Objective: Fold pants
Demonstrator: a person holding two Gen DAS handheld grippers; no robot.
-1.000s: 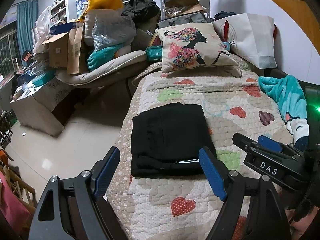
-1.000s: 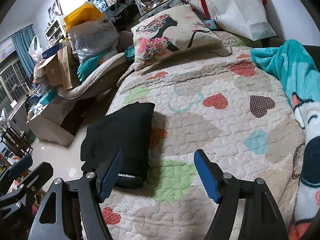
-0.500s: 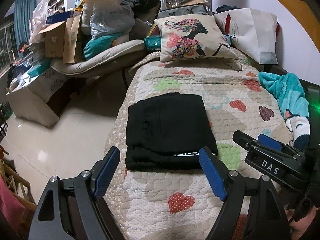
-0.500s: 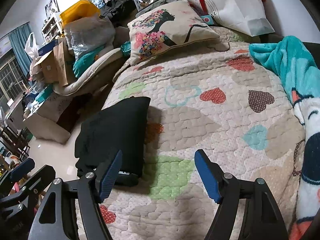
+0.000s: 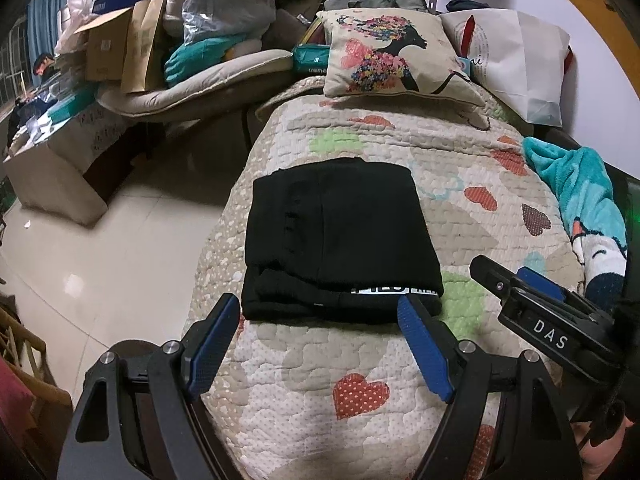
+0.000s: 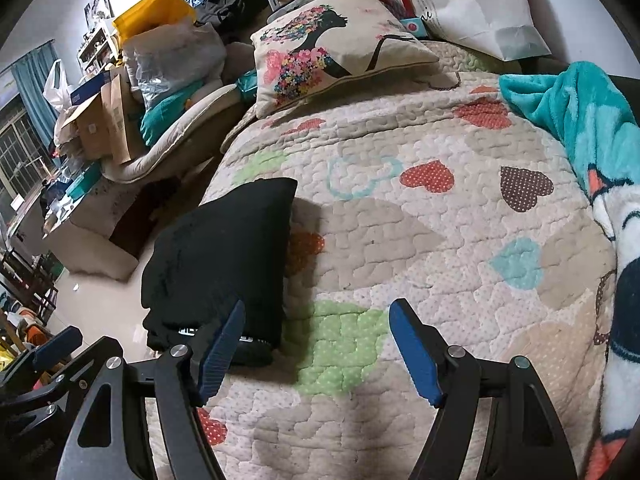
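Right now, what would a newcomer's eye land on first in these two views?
The black folded pants lying flat near the left edge of the heart-patterned quilted bedspread. Behind them, a cream pillow printed with a flower-haired woman stands at the bed's head. Both open hand-held grippers hang above the quilt, empty.

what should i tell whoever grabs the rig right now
Left gripper: open, empty, aimed at the pants from just short of their near edge.
Right gripper: open, empty, over the quilt to the right of the pants.
Pants: black, folded into a compact rectangle, lying flat near the quilt's left edge, waistband label facing the grippers.
Done: the folding looks finished; nothing is held.
Left: probably only a check of the layers at the near edge, which look slightly uneven, and a tidy if needed.
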